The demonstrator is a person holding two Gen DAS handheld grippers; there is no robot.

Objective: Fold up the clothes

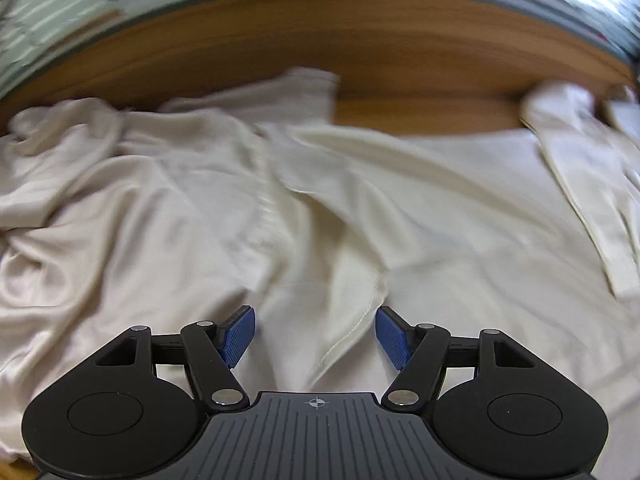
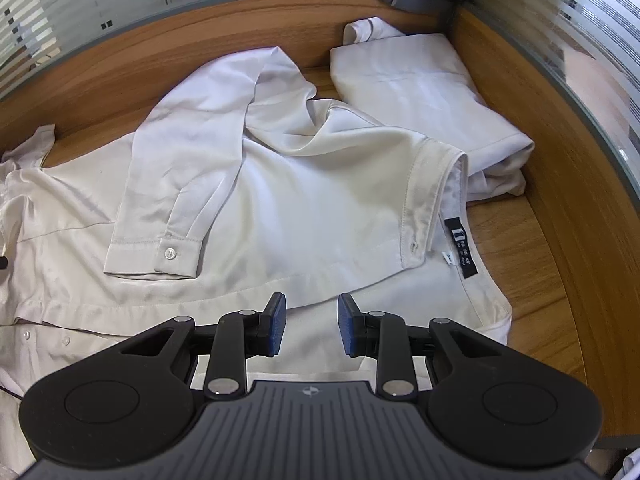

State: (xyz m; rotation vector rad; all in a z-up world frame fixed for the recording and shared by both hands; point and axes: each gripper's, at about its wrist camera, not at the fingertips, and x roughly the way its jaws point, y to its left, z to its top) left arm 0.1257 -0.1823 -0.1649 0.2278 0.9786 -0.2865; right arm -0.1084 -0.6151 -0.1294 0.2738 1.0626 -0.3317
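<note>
A cream long-sleeved shirt (image 2: 280,184) lies spread on the wooden table (image 2: 540,248). One sleeve is folded across its body, with the buttoned cuff (image 2: 160,248) to the left. The collar (image 2: 436,196) and a black label (image 2: 462,248) sit at the right. My right gripper (image 2: 312,326) hovers open over the cloth just below the collar fold, gripping nothing. In the blurred left wrist view the same rumpled shirt (image 1: 200,200) fills the frame. My left gripper (image 1: 315,334) stands wide open above it, and a stitched hem (image 1: 360,320) runs between its fingers.
A second white shirt (image 2: 424,92), folded, rests at the back right corner of the table. Frosted striped glass partitions (image 2: 100,8) close off the far side and the right side. Bare wood (image 1: 400,52) shows behind the shirt.
</note>
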